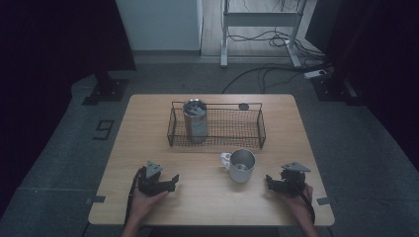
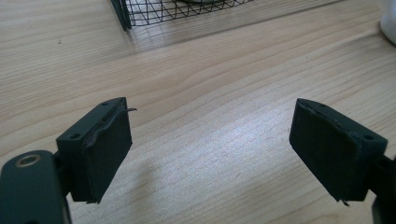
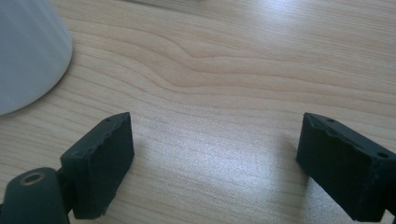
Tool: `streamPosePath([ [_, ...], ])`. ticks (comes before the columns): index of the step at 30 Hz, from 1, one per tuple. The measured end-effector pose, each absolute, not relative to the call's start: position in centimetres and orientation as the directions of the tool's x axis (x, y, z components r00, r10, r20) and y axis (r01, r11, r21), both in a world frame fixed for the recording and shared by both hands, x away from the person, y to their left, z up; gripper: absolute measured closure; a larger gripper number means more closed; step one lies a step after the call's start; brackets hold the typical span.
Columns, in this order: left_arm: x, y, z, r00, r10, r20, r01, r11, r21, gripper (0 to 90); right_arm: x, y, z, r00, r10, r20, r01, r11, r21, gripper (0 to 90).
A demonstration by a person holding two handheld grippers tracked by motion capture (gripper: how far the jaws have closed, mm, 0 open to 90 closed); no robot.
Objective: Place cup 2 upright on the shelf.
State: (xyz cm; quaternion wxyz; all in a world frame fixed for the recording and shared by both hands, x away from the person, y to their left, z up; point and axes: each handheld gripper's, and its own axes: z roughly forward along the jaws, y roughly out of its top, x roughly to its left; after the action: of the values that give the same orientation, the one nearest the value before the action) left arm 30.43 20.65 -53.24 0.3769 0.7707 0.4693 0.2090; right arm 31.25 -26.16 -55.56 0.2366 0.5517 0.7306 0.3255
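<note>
I'm holding both grippers, left (image 1: pixel 174 178) and right (image 1: pixel 268 178), spread, empty, resting on table (image 1: pixel 207 197). Tumbler (image 1: pixel 195 121) sitting in basket (image 1: pixel 260 126); mug (image 1: pixel 241 165) waiting outside, untouched.

I rest both hands low at the near edge. My left gripper (image 1: pixel 174 178) sits near left, tips aimed right and far, jaws apart with nothing between them. My right gripper (image 1: pixel 269 180) sits near right, tips aimed left, jaws likewise apart and empty.
</note>
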Motion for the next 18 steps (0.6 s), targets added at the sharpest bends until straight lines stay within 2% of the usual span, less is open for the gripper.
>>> streamPosePath([
  [18, 30.48, 20.68, -53.49, 0.476, 0.879, -0.018, 0.567, -0.292, 0.770, 13.8, 30.53, -26.83, -54.56, -0.292, 0.953, 0.076, 0.617, 0.127, 0.777, 13.4],
])
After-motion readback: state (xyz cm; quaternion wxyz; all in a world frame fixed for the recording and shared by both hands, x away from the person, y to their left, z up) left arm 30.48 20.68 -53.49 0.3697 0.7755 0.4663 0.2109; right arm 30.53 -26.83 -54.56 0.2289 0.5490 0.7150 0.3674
